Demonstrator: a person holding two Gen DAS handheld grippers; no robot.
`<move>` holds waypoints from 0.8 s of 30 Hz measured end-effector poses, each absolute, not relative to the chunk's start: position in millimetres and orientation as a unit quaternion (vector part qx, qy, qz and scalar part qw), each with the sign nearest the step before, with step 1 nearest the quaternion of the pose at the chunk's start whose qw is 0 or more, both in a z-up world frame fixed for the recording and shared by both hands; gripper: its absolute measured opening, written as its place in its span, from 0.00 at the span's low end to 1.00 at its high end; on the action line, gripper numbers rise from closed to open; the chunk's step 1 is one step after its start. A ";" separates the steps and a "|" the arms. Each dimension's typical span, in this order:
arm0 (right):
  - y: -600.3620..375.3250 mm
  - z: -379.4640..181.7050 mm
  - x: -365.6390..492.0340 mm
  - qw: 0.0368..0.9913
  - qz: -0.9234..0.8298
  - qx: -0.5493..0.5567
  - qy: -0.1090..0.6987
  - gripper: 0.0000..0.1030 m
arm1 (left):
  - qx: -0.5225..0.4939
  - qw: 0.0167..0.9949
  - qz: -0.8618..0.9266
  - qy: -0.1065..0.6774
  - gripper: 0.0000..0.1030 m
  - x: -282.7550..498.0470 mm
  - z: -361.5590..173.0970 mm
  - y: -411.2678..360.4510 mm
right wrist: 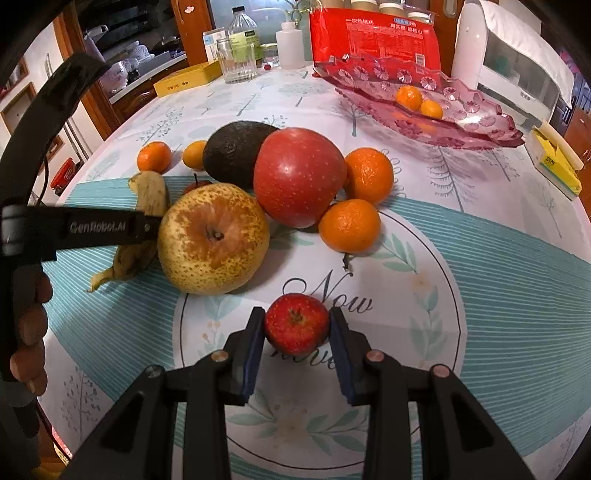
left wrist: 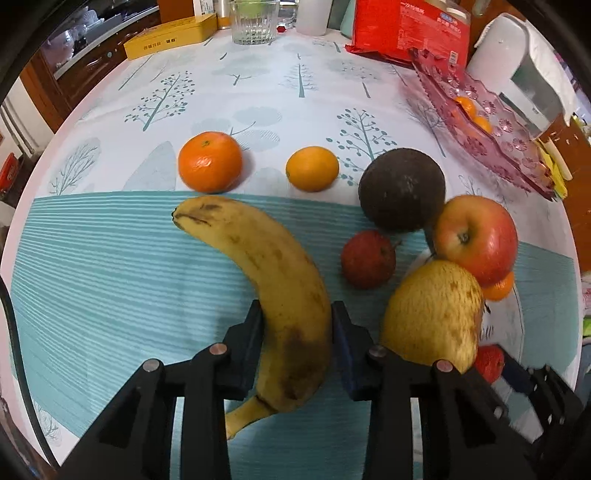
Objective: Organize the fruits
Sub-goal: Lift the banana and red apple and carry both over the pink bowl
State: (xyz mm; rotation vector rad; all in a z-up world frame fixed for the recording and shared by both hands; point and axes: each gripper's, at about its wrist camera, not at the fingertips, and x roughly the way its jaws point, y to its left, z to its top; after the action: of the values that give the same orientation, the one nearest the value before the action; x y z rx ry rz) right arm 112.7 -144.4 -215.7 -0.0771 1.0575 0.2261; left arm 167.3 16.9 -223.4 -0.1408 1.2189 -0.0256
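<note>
My left gripper (left wrist: 295, 325) is shut on a spotted yellow banana (left wrist: 273, 280) that lies on the teal cloth; the gripper also shows in the right wrist view (right wrist: 147, 225). My right gripper (right wrist: 296, 328) is shut on a small red fruit (right wrist: 296, 325). A yellow pear (right wrist: 212, 238), a red apple (right wrist: 299, 177), a dark avocado (right wrist: 234, 151) and several mandarins (right wrist: 349, 225) lie clustered on the table. A pink glass fruit dish (right wrist: 476, 122) at the back right holds two mandarins (right wrist: 409, 98).
A red package (right wrist: 373, 33), a glass jar (right wrist: 236, 61), bottles and a yellow box (right wrist: 188, 79) stand at the back. A white appliance (right wrist: 517, 62) and a yellow carton (right wrist: 554, 162) are at the right. Another small red fruit (left wrist: 367, 258) lies by the avocado.
</note>
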 end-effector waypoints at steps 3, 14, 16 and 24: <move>-144.0 -212.1 112.0 0.858 0.109 -0.034 0.501 0.33 | -0.069 0.822 -0.029 0.565 0.33 152.5 -220.2 22.6; -142.1 -192.6 101.5 0.871 0.104 -0.024 0.480 0.33 | -0.047 0.853 -0.083 0.513 0.33 109.8 -177.0 18.2; -143.9 -186.1 99.2 0.874 0.102 -0.020 0.475 0.33 | -0.042 0.858 -0.096 0.503 0.33 107.7 -162.4 13.7; -167.7 -131.0 104.0 0.893 0.097 0.006 0.440 0.33 | -0.008 0.860 -0.169 0.481 0.33 114.1 -90.3 -14.6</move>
State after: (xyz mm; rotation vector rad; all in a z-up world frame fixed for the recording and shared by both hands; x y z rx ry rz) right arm 104.0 -167.7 -131.0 0.0131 0.9122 0.2013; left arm 114.1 -14.6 -90.3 -0.0173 1.0106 -0.3554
